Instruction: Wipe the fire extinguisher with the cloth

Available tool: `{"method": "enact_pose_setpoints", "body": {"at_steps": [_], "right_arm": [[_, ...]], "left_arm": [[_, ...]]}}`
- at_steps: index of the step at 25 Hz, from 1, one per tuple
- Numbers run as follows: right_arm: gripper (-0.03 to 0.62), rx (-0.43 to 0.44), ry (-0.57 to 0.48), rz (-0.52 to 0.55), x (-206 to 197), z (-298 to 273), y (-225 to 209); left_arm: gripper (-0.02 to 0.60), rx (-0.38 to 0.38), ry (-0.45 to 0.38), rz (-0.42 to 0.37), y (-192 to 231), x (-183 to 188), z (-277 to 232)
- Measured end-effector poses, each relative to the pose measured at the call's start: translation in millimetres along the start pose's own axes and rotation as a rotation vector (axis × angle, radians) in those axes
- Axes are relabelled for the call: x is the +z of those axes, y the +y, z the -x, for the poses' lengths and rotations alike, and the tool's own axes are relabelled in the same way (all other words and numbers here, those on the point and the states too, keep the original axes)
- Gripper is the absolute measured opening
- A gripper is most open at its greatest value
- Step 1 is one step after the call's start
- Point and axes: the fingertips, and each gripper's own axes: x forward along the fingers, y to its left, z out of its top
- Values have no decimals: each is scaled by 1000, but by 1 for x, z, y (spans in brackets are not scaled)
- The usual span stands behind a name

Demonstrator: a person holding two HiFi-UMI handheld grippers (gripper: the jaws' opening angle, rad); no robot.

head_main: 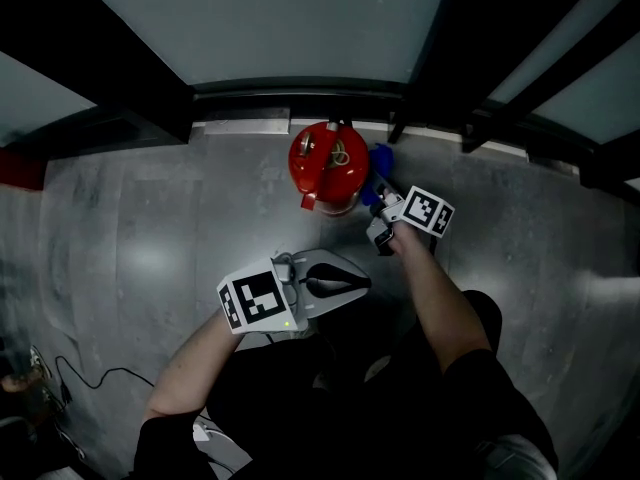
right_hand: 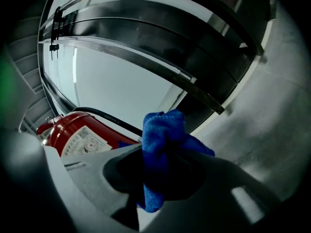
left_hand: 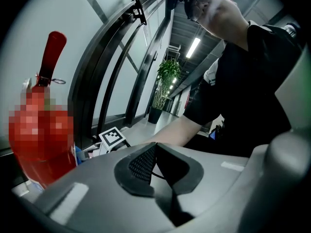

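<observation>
Holding L gripper (head_main: pixel 352 285) low by the body, jaws pressed together on nothing, prob. parked out of the way. Reaching fwd w/ R gripper (head_main: pixel 380 200), jaws clamped on a bunched fold of blue cloth (head_main: pixel 382 158), loose ends sticking out as a wiping pad. Setting cloth just beside the red fire extinguisher (head_main: pixel 328 163), contact unclear. Extinguisher standing upright on grey floor (head_main: pixel 150 228) at foot of glass wall (head_main: pixel 260 18).

One fire extinguisher (head_main: pixel 328 166), one blue cloth (right_hand: pixel 163 130) — and two grippers: left gripper (head_main: pixel 345 286), right gripper (head_main: pixel 378 200).
</observation>
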Motion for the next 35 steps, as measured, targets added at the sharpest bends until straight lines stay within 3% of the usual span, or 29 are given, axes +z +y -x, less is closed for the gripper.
{"method": "enact_pose_setpoints", "body": {"at_steps": [7, 18, 22, 25, 30, 35], "right_arm": [[92, -119, 61, -4, -26, -10, -56], [93, -227, 34, -212, -62, -20, -120], [92, -272, 88, -203, -76, -16, -136], [93, -280, 157, -117, -75, -14, -133], [92, -199, 124, 9, -20, -1, -86], [93, 54, 68, 282, 53, 29, 28]], "left_arm": [[9, 6, 6, 14, 3, -7, 4], [9, 31, 3, 76, 0, -22, 14], [9, 39, 21, 92, -6, -31, 15], [9, 38, 28, 85, -7, -31, 12], [9, 3, 21, 31, -7, -16, -4], [9, -40, -8, -40, -1, 11, -24]]}}
